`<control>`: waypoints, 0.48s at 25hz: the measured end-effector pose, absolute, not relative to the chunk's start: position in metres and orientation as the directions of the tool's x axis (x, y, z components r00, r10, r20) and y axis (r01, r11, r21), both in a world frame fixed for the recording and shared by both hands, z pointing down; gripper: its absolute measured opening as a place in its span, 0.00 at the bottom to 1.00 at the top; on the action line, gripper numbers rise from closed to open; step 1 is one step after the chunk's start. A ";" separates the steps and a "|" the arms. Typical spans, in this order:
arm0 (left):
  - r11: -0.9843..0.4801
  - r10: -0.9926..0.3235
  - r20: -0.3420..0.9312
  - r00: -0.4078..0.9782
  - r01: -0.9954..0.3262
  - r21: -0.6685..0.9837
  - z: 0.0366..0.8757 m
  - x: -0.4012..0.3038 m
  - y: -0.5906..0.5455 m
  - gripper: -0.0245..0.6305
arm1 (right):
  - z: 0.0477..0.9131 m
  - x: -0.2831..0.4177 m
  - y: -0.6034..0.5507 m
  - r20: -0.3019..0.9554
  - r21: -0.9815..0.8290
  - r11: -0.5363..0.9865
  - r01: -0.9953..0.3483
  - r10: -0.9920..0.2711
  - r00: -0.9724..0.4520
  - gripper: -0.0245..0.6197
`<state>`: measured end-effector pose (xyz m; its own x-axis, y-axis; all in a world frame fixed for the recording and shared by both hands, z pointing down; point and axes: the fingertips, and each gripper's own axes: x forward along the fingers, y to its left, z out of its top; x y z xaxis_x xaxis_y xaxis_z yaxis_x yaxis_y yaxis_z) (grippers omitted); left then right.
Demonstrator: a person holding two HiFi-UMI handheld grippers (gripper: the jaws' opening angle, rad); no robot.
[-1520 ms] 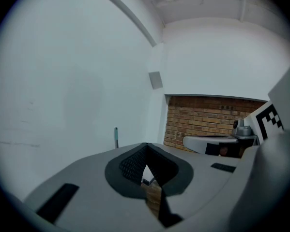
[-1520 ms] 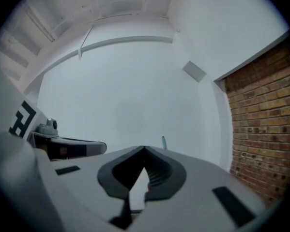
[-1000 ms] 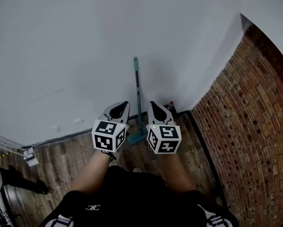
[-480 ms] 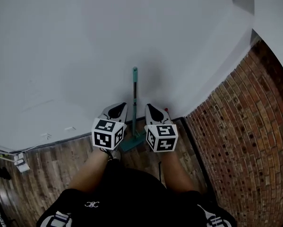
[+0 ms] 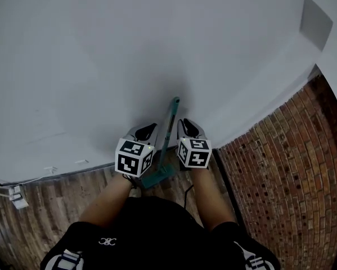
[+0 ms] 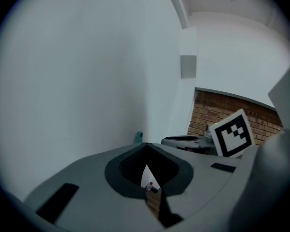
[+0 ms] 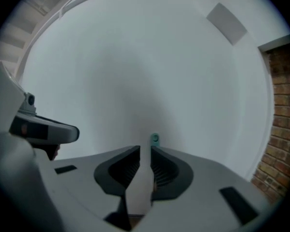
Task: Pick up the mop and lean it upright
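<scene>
Mop tilt is new: teal long-handled mop (image 5: 167,134), upright vs white wall (image 5: 129,55) a sec ago, now slants right, head on brown wood floor (image 5: 72,190). Right gripper (image 7: 145,153) tongs narrow, clamped on handle. Left gripper (image 6: 145,149) tongs together, empty. Lean prob. being re-set, not done.

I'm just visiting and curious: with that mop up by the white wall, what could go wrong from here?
1. The mop stands tilted near the smooth wall, and only the right gripper seems to pinch it; let go now, it may slide sideways and fall.
2. The left gripper is shut and empty, so nothing would catch it.
3. Its head might skid on the wooden floor.
</scene>
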<state>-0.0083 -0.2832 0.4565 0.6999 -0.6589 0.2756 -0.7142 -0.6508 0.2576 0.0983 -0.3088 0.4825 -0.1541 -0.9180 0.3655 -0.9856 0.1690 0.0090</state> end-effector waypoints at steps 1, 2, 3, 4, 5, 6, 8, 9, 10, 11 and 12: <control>-0.659 -0.650 0.274 0.709 -0.705 0.260 0.457 -0.009 -0.286 0.03 | 0.488 0.099 -0.320 0.374 0.014 0.164 -0.986 -0.916 -0.147 0.16; -0.668 -0.642 0.271 0.717 -0.697 0.262 0.458 -0.009 -0.289 0.03 | 0.494 0.101 -0.332 0.386 0.021 0.156 -0.988 -0.913 -0.135 0.20; -0.674 -0.635 0.270 0.723 -0.690 0.263 0.460 -0.010 -0.292 0.03 | 0.501 0.104 -0.345 0.402 0.032 0.142 -0.989 -0.908 -0.118 0.22; -0.676 -0.631 0.272 0.726 -0.687 0.264 0.461 -0.012 -0.295 0.03 | 0.510 0.107 -0.357 0.422 0.043 0.127 -0.991 -0.901 -0.097 0.25; -0.675 -0.630 0.278 0.725 -0.688 0.266 0.463 -0.014 -0.297 0.03 | 0.518 0.110 -0.368 0.445 0.053 0.112 -0.992 -0.892 -0.077 0.27; -0.671 -0.630 0.285 0.722 -0.691 0.268 0.465 -0.017 -0.300 0.03 | 0.527 0.112 -0.378 0.467 0.060 0.100 -0.993 -0.882 -0.061 0.28; -0.660 -0.633 0.297 0.715 -0.699 0.275 0.468 -0.023 -0.301 0.03 | 0.539 0.115 -0.393 0.494 0.062 0.088 -0.994 -0.868 -0.046 0.30; -0.655 -0.637 0.299 0.710 -0.704 0.276 0.469 -0.026 -0.302 0.03 | 0.543 0.116 -0.399 0.501 0.059 0.085 -0.995 -0.865 -0.044 0.30; -0.649 -0.644 0.300 0.704 -0.710 0.275 0.470 -0.028 -0.303 0.03 | 0.547 0.116 -0.405 0.507 0.055 0.083 -0.995 -0.861 -0.044 0.30; -0.641 -0.651 0.301 0.697 -0.717 0.274 0.471 -0.031 -0.305 0.03 | 0.551 0.116 -0.411 0.515 0.048 0.083 -0.995 -0.856 -0.047 0.30; -0.631 -0.658 0.304 0.689 -0.725 0.276 0.472 -0.033 -0.307 0.03 | 0.554 0.116 -0.416 0.524 0.042 0.088 -0.995 -0.850 -0.053 0.30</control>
<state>-0.0327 -0.3069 0.4722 0.6889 -0.6580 0.3040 -0.7247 -0.6312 0.2763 0.1155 -0.4160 0.5543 -0.0532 -0.8503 0.5236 -0.9952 0.0882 0.0420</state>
